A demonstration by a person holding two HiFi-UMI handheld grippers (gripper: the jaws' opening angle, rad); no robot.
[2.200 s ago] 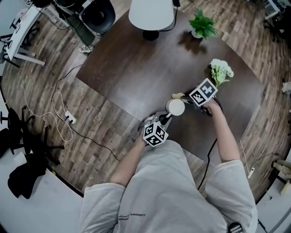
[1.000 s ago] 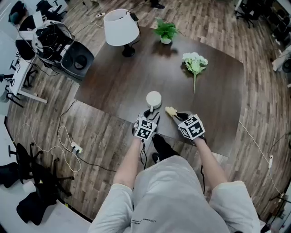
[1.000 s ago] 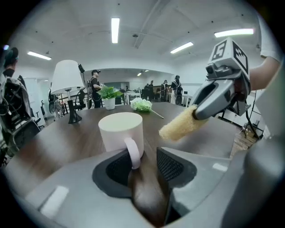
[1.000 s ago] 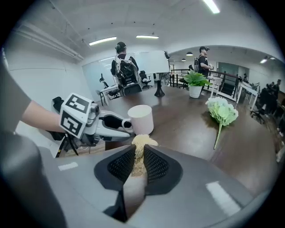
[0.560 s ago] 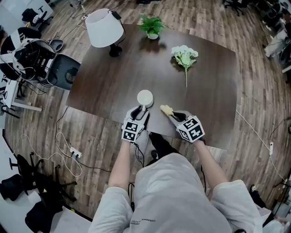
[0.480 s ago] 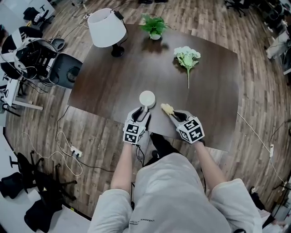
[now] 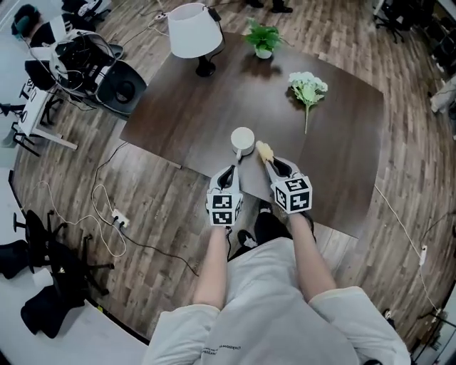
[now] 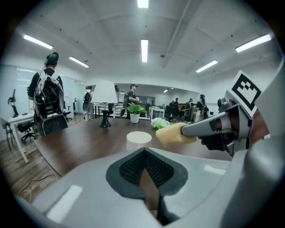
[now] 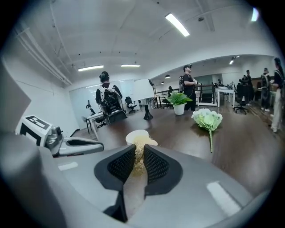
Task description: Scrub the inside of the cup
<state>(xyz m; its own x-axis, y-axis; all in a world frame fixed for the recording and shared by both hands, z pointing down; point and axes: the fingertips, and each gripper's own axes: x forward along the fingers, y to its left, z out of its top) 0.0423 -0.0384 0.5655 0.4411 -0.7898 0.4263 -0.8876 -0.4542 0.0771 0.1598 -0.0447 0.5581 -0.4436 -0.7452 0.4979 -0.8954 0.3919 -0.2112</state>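
Cup [image 7: 242, 138] on table [image 7: 206, 107] | left hand-held gripper [image 7: 230, 171] closed, empty; right hand-held gripper [image 7: 273, 165] clamps sponge [image 7: 264, 151] | lamp [image 7: 194, 21], flowers [image 7: 308, 87] beyond

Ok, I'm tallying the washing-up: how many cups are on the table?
1: a white cup near the front edge of the table, beside the yellow scrubber. None seems hidden.

A dark brown table [image 7: 214, 107] stood on a wood-plank floor [image 7: 406, 78], bearing a white-shaded lamp [image 7: 194, 30], a small potted plant [image 7: 263, 39] and a bunch of white flowers [image 7: 308, 89] laid on its side. Beyond its left edge were a black office chair [image 7: 117, 82] loaded with gear, a white desk [image 7: 39, 114], another black chair [image 7: 46, 281] and loose cables [image 7: 92, 192] with a power strip [image 7: 117, 216]. Long strip lights [image 8: 144, 50] shone from the white ceiling [image 8: 107, 26], and several people [image 8: 46, 89] stood farther back in the open office.
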